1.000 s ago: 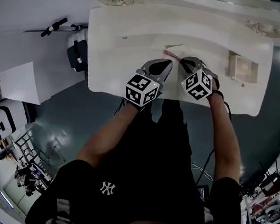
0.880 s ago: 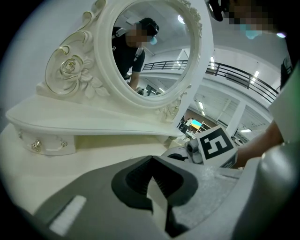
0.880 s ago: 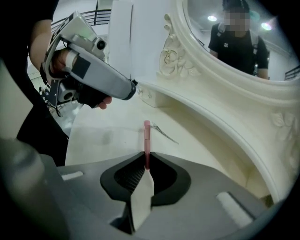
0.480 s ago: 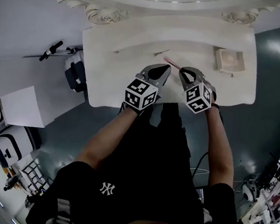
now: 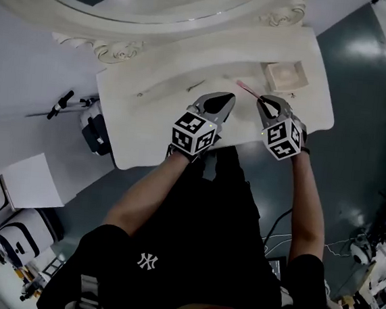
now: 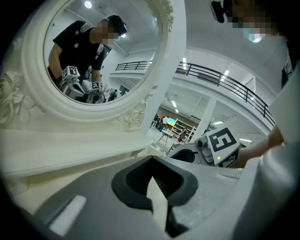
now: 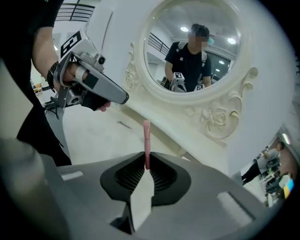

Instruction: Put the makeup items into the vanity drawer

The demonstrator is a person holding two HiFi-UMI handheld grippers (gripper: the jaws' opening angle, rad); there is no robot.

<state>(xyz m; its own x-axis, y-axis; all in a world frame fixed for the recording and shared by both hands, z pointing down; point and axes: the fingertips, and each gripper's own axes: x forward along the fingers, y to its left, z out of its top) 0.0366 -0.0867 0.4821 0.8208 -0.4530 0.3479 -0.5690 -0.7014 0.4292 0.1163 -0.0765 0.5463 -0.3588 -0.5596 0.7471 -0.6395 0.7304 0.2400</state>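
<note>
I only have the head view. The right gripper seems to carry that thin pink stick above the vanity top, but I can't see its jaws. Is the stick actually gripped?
Observer: Yes. In the right gripper view, the right gripper has its jaws closed on the pink stick, which pokes out past the tips.
Operator: Is the left one carrying anything?
Observer: No. The left gripper view shows the left gripper with its jaws together and nothing between them.
Operator: What's beyond the top edge of my picture?
Observer: The oval mirror stands upright there. It reflects the person holding both grippers.
</note>
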